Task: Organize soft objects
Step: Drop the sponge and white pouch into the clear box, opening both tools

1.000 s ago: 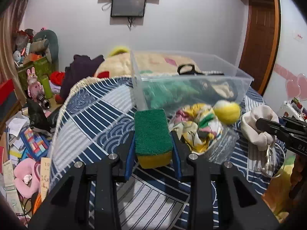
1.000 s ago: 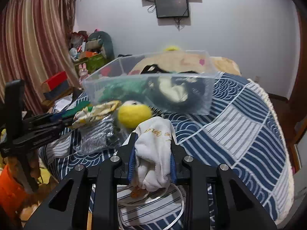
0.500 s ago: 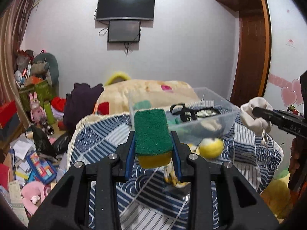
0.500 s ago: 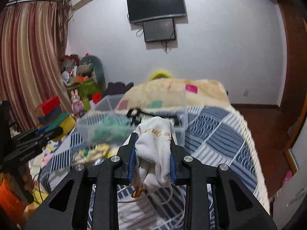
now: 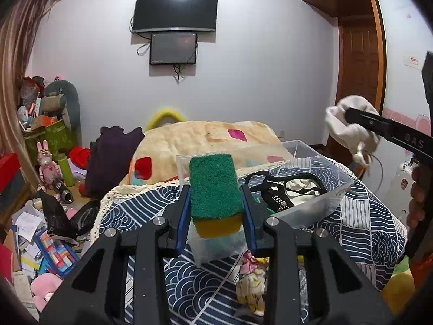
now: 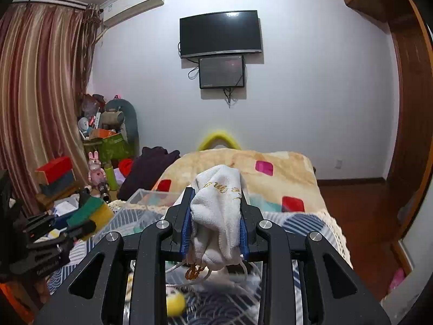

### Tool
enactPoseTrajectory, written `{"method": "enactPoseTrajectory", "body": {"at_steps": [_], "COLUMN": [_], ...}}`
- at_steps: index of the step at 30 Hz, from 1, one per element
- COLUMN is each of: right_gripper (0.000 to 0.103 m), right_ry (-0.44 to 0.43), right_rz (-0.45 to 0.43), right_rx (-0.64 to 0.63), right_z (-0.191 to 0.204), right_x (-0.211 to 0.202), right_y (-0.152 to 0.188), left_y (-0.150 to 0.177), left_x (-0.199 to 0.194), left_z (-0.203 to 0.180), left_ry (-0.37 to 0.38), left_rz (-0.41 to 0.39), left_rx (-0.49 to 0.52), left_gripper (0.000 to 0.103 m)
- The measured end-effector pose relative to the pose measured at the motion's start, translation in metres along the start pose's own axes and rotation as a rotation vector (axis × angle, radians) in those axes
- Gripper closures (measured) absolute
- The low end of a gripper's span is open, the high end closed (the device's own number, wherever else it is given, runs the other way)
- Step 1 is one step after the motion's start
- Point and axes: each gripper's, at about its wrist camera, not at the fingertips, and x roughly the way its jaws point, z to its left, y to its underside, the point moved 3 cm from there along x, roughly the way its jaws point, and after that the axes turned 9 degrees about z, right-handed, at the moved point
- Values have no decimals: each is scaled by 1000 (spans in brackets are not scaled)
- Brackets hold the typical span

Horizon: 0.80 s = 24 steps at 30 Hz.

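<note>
My left gripper (image 5: 215, 205) is shut on a green and yellow sponge (image 5: 215, 187), held up above the near left corner of a clear plastic bin (image 5: 319, 208). My right gripper (image 6: 216, 216) is shut on a white drawstring pouch (image 6: 219, 211) with gold writing, held high over the bed; the pouch also shows in the left wrist view (image 5: 349, 124). The sponge also shows in the right wrist view (image 6: 89, 215). The bin holds black straps and white fabric. A floral cloth (image 5: 251, 281) and a yellow ball (image 6: 176, 304) lie on the blue patterned bedspread (image 5: 360, 224).
A beige quilt (image 5: 205, 140) covers the far bed. Clutter, boxes and toys (image 5: 46, 168) fill the floor at left. A TV (image 6: 220, 33) hangs on the far wall. A wooden door (image 5: 360, 73) stands at right.
Both grippers have risen well above the bed with their objects still held. The bin, ball and floral cloth now sit lower in both views.
</note>
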Motion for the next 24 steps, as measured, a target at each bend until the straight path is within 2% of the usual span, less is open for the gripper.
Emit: {"method": "enactPoseTrajectory", "body": {"at_steps": [8,16,24], "right_gripper": [78,78,77], "right_ry": [-5,-37,-76], "right_rz": [65,218,345], "right_rx": [-65,-117,-132], "right_z": [22,31,30], "right_x": [41,82,98], "right_y": [3,18,36], "left_y": [1,3,3], "left_x": [31,53,62], "left_z": [-4,-12,-12], "left_ry": [6,5,16], "left_rz": [63,121,150], "left_rx": [21,63,51], "left_gripper": [69,69,69]}}
